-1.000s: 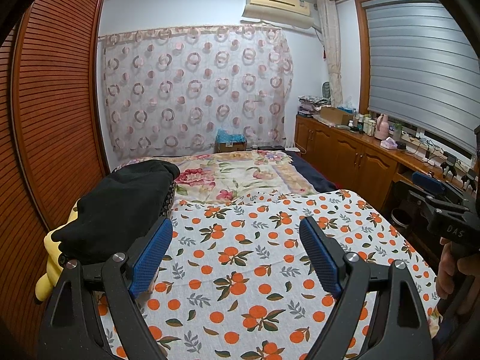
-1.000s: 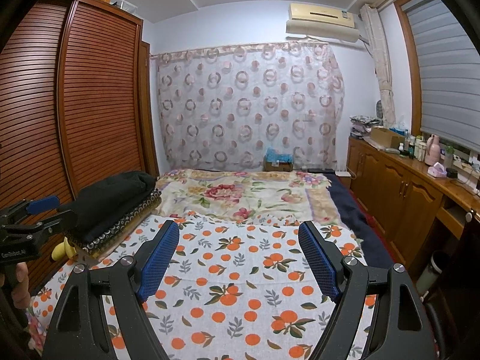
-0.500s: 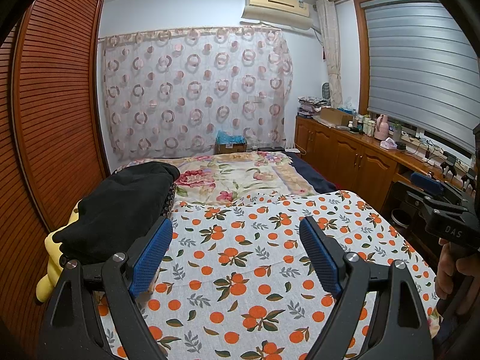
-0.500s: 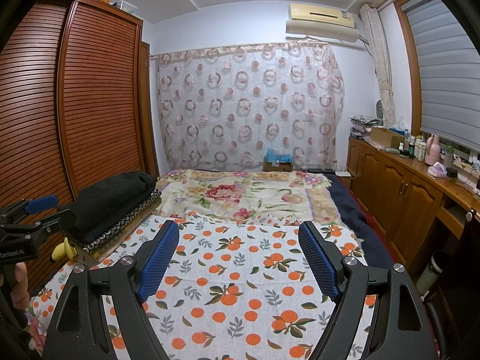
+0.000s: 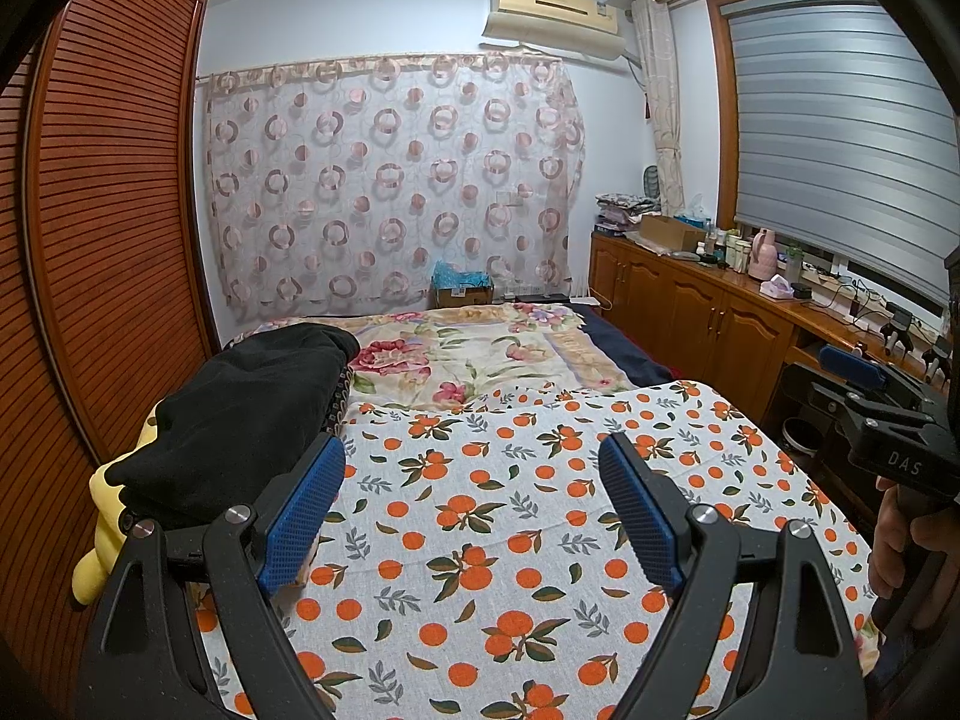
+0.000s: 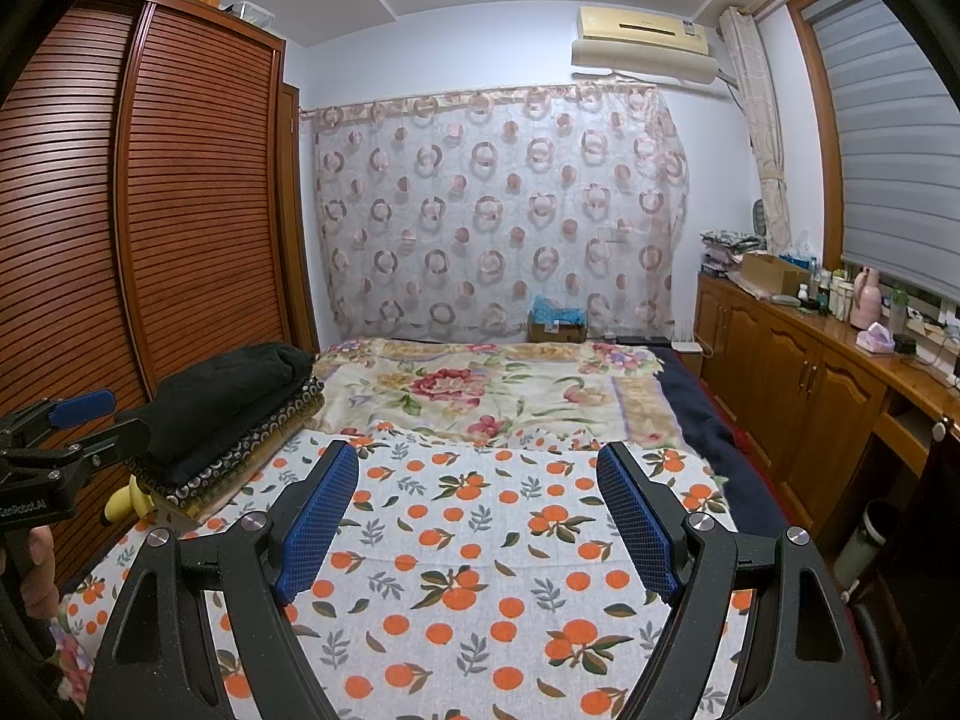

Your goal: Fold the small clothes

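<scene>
Black folded clothes (image 5: 240, 402) are stacked on a patterned pile at the left edge of the bed, beside the orange-print sheet (image 5: 510, 516); a yellow plush (image 5: 105, 516) is seen under the stack. Nothing is seen to have shifted since a second ago: both views match. "DAS" is read on the right gripper (image 5: 852, 378) in the left view, and "GenRobot.AI" on the left gripper (image 6: 84, 414) in the right view. Both sets of blue pads are held wide apart above the sheet, with nothing gripped or touched.
</scene>
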`<act>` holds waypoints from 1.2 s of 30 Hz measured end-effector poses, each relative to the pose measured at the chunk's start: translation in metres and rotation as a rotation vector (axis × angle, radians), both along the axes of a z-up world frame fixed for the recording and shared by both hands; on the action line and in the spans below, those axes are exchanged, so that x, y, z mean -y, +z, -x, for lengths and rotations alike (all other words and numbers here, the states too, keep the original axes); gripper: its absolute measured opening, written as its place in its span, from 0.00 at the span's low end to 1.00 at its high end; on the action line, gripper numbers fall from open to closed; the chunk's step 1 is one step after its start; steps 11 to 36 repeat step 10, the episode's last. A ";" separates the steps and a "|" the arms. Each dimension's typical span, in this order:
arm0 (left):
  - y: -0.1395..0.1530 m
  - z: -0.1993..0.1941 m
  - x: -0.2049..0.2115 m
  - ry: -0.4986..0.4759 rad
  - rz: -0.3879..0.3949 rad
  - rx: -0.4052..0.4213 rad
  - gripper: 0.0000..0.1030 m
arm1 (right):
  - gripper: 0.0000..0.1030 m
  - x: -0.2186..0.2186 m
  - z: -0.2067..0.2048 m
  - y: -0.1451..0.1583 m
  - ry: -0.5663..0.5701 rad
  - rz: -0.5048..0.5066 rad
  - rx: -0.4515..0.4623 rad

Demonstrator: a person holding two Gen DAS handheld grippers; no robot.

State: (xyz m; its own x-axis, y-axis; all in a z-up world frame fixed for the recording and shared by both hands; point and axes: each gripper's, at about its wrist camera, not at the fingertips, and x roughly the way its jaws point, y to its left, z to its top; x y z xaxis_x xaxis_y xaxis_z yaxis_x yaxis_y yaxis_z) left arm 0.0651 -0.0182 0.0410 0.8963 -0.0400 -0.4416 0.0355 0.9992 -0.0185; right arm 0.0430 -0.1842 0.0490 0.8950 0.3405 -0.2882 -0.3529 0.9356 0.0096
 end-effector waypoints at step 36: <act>-0.001 0.000 0.000 0.000 -0.002 0.000 0.84 | 0.81 0.000 -0.001 0.000 0.000 -0.001 -0.002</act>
